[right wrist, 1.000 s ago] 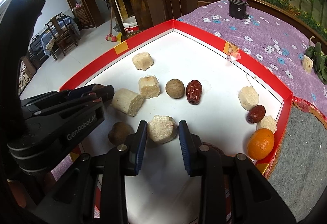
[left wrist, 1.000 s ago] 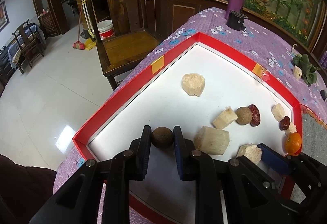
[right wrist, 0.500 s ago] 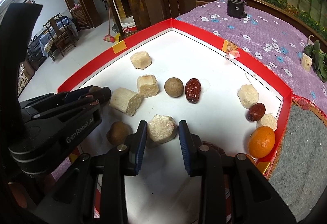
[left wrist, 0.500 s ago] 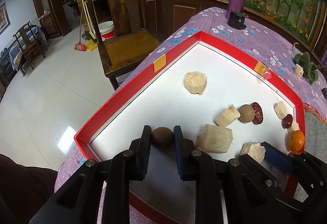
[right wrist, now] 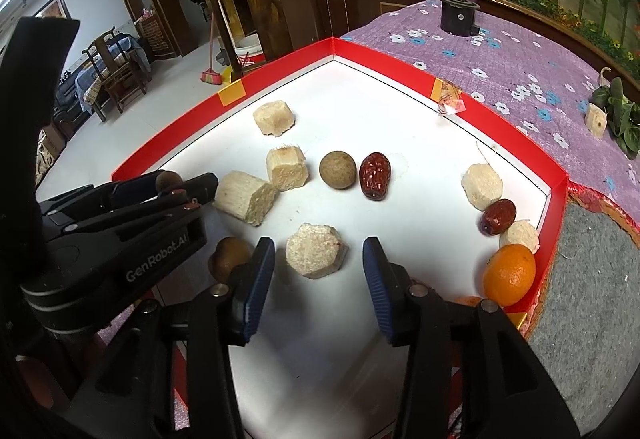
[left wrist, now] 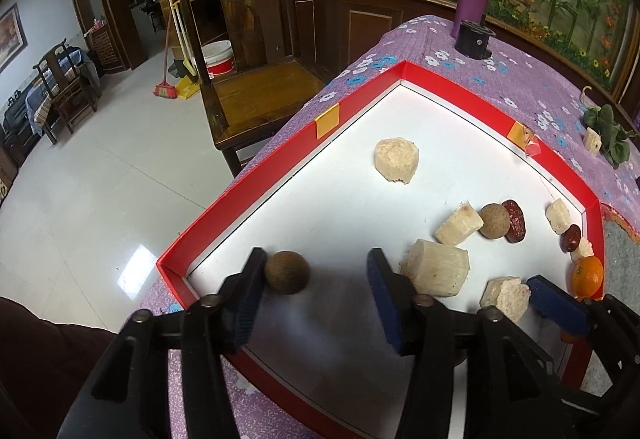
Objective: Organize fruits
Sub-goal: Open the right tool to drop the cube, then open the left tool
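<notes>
Left wrist: left claw point(left wrist: 316, 293) gapes, longan point(left wrist: 286, 272) touching its nine-o'clock finger by the tray point(left wrist: 280, 175) corner. Right wrist: right claw point(right wrist: 319, 279) spread around a cane chunk point(right wrist: 316, 255); fruits scattered, sorting barely begun.

both wrist views close, sharing tray point(left wrist: 256, 191)

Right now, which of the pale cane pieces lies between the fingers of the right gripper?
The short stubby piece lies between the open fingers of the right gripper, touching neither. The other pieces lie farther off; the long piece is beside the left gripper.
</notes>
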`<state>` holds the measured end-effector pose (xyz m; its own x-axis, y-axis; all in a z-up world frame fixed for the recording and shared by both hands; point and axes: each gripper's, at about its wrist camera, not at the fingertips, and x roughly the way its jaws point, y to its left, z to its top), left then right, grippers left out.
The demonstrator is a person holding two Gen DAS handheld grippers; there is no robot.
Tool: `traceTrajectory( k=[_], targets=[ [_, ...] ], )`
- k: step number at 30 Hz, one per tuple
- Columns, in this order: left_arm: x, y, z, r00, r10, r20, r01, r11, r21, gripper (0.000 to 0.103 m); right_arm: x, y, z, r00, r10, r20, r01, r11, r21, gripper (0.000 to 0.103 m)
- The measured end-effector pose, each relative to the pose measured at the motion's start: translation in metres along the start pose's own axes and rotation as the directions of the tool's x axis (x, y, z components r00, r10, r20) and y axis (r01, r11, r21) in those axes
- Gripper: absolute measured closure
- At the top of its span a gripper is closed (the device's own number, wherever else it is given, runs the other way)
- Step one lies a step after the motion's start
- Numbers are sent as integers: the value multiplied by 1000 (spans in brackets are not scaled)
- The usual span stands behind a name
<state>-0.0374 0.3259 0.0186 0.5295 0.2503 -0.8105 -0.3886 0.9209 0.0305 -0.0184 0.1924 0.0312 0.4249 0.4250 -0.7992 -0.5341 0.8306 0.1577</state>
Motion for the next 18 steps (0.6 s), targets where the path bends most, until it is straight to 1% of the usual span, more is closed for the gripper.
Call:
traceTrajectory(
  k=[5,9,15,18],
  targets=[
    [-2,1,0,1000,-5,-9,4,1000,-13,40,-4,-2,0,1000,2,7,-2,1000,3,55],
    [-5,2,1,1000,-11,-11,11,1000,-18,40,-10,-2,1,1000,9,16,-9,1000,6,55],
    [-16,-1,1,1000,1,15,-1,1000,-15,40,-18,-2,1,999,20,31,-21,1000,4,55],
    [-19,-1,1,1000,-5,16,5,999,-38,39,-22,-4,1,999,22,38,-23,1000,7,55]
  ],
)
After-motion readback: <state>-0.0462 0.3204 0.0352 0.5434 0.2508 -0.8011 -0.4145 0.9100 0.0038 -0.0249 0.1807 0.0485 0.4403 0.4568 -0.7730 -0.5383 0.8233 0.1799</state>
